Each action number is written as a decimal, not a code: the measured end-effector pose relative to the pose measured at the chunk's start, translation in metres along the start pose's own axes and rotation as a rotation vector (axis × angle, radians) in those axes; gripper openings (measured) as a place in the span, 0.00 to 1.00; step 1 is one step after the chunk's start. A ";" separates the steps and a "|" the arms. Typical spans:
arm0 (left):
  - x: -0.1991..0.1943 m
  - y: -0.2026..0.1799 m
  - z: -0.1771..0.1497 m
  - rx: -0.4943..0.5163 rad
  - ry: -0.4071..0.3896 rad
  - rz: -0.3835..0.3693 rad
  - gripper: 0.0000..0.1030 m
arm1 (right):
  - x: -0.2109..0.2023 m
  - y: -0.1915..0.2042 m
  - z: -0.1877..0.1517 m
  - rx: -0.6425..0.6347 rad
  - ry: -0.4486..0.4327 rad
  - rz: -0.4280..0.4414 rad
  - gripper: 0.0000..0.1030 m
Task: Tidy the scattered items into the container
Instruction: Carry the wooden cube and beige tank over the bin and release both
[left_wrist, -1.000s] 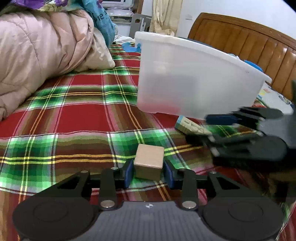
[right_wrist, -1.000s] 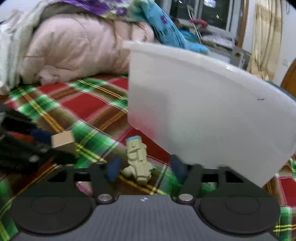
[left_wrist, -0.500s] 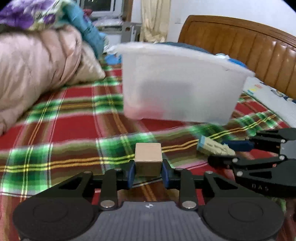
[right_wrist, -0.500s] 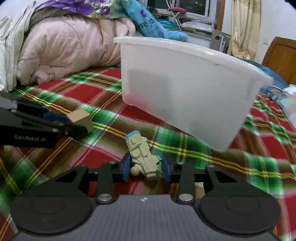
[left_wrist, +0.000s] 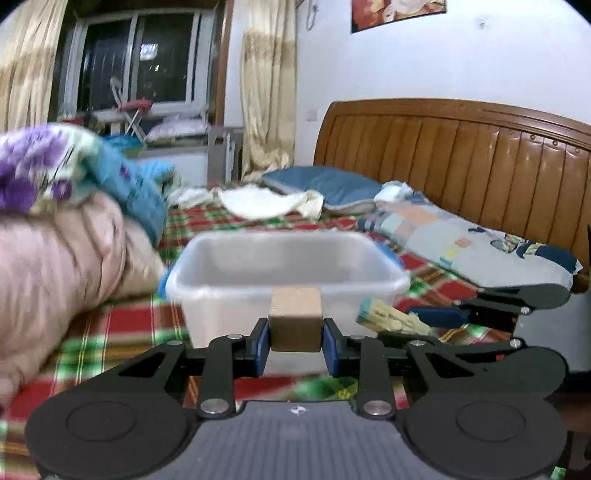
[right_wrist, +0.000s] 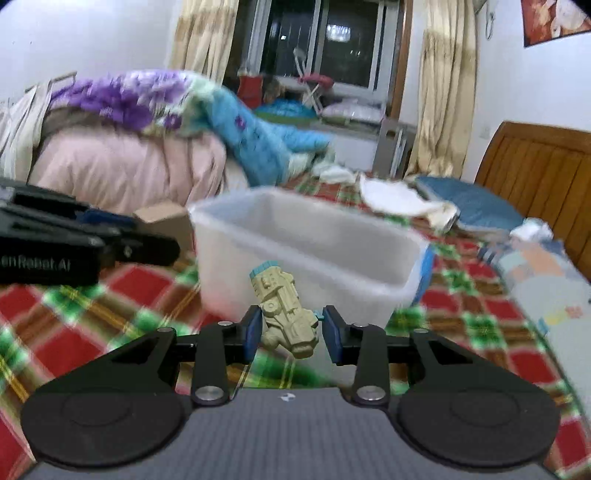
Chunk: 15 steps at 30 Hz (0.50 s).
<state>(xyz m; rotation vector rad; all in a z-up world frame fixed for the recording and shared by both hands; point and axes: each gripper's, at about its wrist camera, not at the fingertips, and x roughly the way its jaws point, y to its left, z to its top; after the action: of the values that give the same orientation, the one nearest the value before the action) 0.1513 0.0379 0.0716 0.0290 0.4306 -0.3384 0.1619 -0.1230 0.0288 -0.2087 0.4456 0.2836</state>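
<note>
Left gripper (left_wrist: 295, 338): I have it clamped on the wooden block (left_wrist: 294, 318), blue pads flat against its two side faces.
Right gripper (right_wrist: 291, 332): closed on the toy figure (right_wrist: 282, 312), which sits tilted, its blue-capped end pointing to about 11 o'clock.
Bin (left_wrist: 207, 280): the clear plastic tub sits at 12 o'clock in both wrist views, open top facing up; I cannot tell whether anything lies inside.
Where the things are: both held off the plaid bedspread (right_wrist: 147, 284), just short of the bin's near wall. In the left view the toy shows at 3 o'clock beside my block.
Block handling: I judge it light, stiff and square, so the flat-face grip should stay put; smooth wood could slide if I loosen.
Toy handling: probably light hard plastic, lumpy in outline, gripped across its lower body; the uneven surface may let it twist.
Next move, as I see it: lift each over the rim and release above the opening.
</note>
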 end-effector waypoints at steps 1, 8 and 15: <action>0.002 -0.001 0.007 0.002 -0.011 0.003 0.32 | -0.001 -0.003 0.005 0.005 -0.012 -0.004 0.38; 0.025 0.002 0.048 -0.021 -0.060 0.014 0.29 | 0.016 -0.022 0.043 0.038 -0.057 -0.022 0.38; 0.049 0.013 0.029 -0.062 0.029 0.006 0.67 | 0.043 -0.038 0.048 0.066 -0.050 -0.033 0.38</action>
<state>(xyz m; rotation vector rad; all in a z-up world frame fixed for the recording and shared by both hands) 0.2092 0.0315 0.0769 -0.0253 0.4690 -0.3193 0.2298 -0.1368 0.0574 -0.1444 0.4005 0.2410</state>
